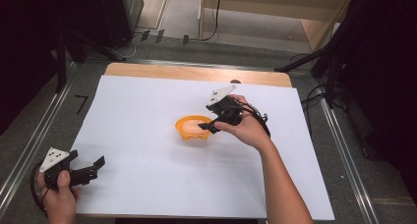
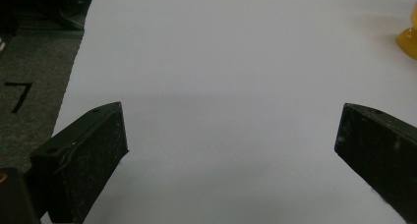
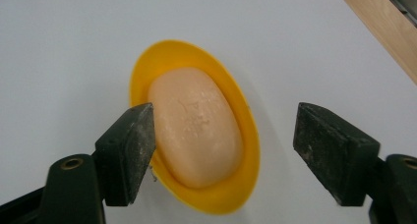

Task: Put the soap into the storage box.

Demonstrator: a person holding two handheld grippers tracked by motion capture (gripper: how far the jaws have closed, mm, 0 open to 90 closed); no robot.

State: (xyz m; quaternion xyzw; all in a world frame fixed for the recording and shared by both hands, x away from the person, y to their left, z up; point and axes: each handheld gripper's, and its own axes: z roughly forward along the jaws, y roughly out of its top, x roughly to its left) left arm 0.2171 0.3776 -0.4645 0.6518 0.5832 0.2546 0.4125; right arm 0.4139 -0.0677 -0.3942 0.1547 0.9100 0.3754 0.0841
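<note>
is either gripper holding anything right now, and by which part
Nothing is held. The right gripper hangs open over the soap, which lies in the yellow dish, pads clear of it. The left gripper is open over bare white sheet.

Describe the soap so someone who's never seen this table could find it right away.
Start at the white sheet covering the table; near its middle sits a yellow oval dish. The soap lies in it, a smooth peach oval bar, under the right gripper.

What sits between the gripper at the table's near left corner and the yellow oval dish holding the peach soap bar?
Nothing: bare white sheet, per the high view.
</note>
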